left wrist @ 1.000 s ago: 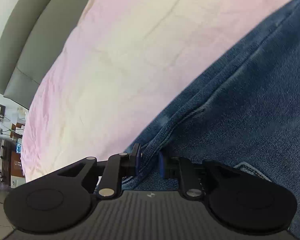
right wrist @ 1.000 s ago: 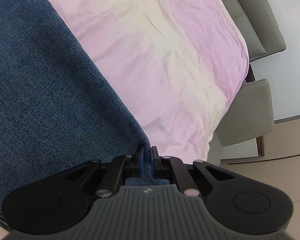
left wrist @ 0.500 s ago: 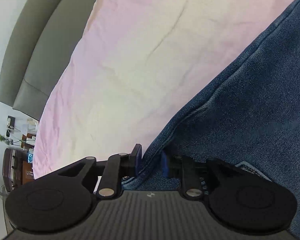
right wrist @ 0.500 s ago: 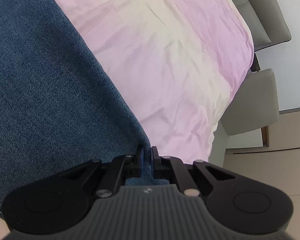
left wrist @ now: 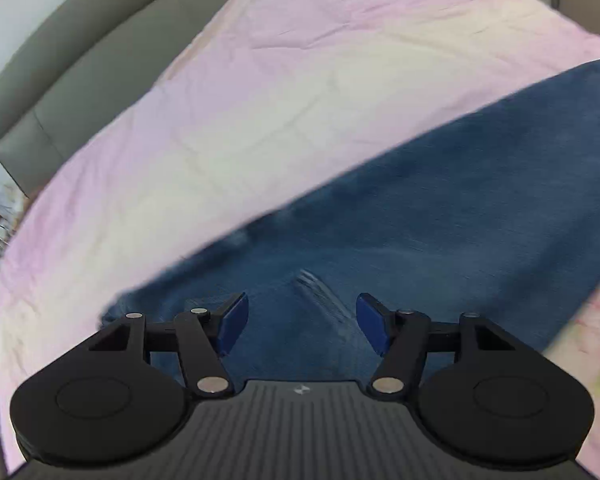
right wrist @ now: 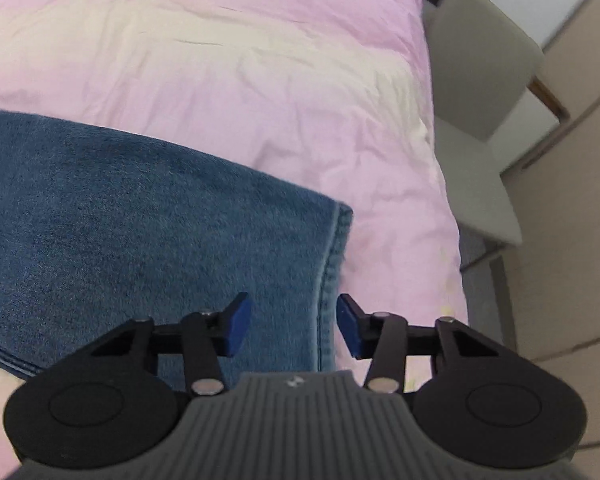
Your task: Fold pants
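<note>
Blue denim pants (left wrist: 440, 216) lie flat across a pink bed sheet (left wrist: 260, 100). In the left wrist view my left gripper (left wrist: 298, 326) hovers above the denim with its jaws opening, blue pads well apart and nothing pressed between them. The right wrist view shows the pants (right wrist: 140, 216) ending in a stitched hem (right wrist: 334, 248) near the bed's right side. My right gripper (right wrist: 289, 326) hangs over that hem corner, jaws opening, pads clear of the cloth.
The pink sheet (right wrist: 240, 60) covers the bed beyond the pants. A grey padded headboard (left wrist: 60, 80) runs along the upper left. A grey upholstered chair (right wrist: 484, 92) stands off the bed's right edge on a beige floor. Floral fabric (left wrist: 596, 340) shows at the far right.
Both grippers let go of the denim edge, opened, and lifted away from it. The views pulled back, so more of the pants and sheet shows. The right view has rolled.
</note>
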Available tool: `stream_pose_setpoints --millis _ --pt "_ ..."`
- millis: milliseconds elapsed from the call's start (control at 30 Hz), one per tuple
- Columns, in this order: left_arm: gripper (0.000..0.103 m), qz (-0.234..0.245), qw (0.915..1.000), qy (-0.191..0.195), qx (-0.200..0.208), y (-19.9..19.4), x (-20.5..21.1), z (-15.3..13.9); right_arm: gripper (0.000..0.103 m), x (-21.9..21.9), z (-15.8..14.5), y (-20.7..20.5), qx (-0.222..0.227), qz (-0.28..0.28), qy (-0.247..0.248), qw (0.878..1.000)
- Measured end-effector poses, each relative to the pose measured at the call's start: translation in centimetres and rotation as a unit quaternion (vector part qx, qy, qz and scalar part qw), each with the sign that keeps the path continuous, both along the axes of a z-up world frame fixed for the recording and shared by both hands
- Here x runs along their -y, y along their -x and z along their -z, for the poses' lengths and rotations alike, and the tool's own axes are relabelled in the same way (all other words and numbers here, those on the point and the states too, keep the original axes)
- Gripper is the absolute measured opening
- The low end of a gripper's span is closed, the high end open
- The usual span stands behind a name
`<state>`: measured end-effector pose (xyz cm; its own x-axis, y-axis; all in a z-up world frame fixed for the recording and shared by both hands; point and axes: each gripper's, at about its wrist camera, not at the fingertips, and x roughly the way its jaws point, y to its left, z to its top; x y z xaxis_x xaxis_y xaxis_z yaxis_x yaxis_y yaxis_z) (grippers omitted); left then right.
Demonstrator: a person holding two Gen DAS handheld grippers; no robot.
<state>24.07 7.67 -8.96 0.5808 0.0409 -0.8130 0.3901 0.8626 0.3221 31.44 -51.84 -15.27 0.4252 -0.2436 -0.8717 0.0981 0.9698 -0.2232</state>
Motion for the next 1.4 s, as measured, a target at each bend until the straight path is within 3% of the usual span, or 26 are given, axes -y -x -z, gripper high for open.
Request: stream_pose_setpoints --millis 100,267,467,633,733,867,933,1000,1100,1167,1267,1367,1400 --pt "0.073 0.007 0.9996 0.023 -0.016 3.5 1.2 0.3 0.028 3.4 0.5 2.9 0.032 0.104 -0.096 0.989" --pt "0.073 -0.025 0.9966 0.069 -0.039 7.4 1.2 2.0 0.026 5.6 3.0 6.6 0.074 0.208 -0.223 0.95" --pt "0.073 -0.069 0.9927 0.093 -0.035 9.4 1.1 3.9 0.029 7.8 6.1 7.4 0.109 0.3 -0.312 0.895" --pt "0.073 -0.072 0.9948 0.064 -0.031 9.9 1.7 5.6 0.03 8.4 8.1 7.1 0.126 0.331 -0.335 0.873" --pt "0.073 -0.088 0.9925 0.081 -0.026 9.4 1.8 6.7 0.014 8.0 7.9 7.1 0.125 0.334 -0.316 0.879" --pt "0.071 -0.096 0.9881 0.121 -0.001 8.9 2.8 6.6 0.007 7.2 5.9 7.4 0.137 0.306 -0.287 0.897" --pt "0.031 -0.119 0.9876 0.1 0.019 8.6 3.5 6.3 0.005 6.9 4.0 7.7 0.155 0.291 -0.281 0.901" --pt "0.02 -0.129 0.9838 0.122 0.024 8.4 3.7 5.5 0.004 6.5 1.2 8.1 0.182 0.273 -0.281 0.902" --pt "0.014 -0.149 0.9791 0.136 0.026 9.0 3.6 4.2 0.003 5.8 -1.6 8.6 0.203 0.241 -0.256 0.914" --pt "0.013 -0.159 0.9762 0.147 0.002 9.0 3.1 4.7 0.002 6.0 -0.8 8.7 0.183 0.248 -0.232 0.923" --pt "0.012 -0.156 0.9786 0.132 -0.023 9.1 3.3 6.4 0.002 7.1 2.3 9.4 0.156 0.287 -0.247 0.912" --pt "0.01 -0.171 0.9747 0.133 -0.056 8.6 2.7 8.3 0.002 7.0 5.3 9.4 0.139 0.288 -0.237 0.917" --pt "0.0 -0.182 0.9714 0.134 -0.072 8.4 2.4 8.9 0.003 7.1 5.9 9.7 0.14 0.289 -0.239 0.916"
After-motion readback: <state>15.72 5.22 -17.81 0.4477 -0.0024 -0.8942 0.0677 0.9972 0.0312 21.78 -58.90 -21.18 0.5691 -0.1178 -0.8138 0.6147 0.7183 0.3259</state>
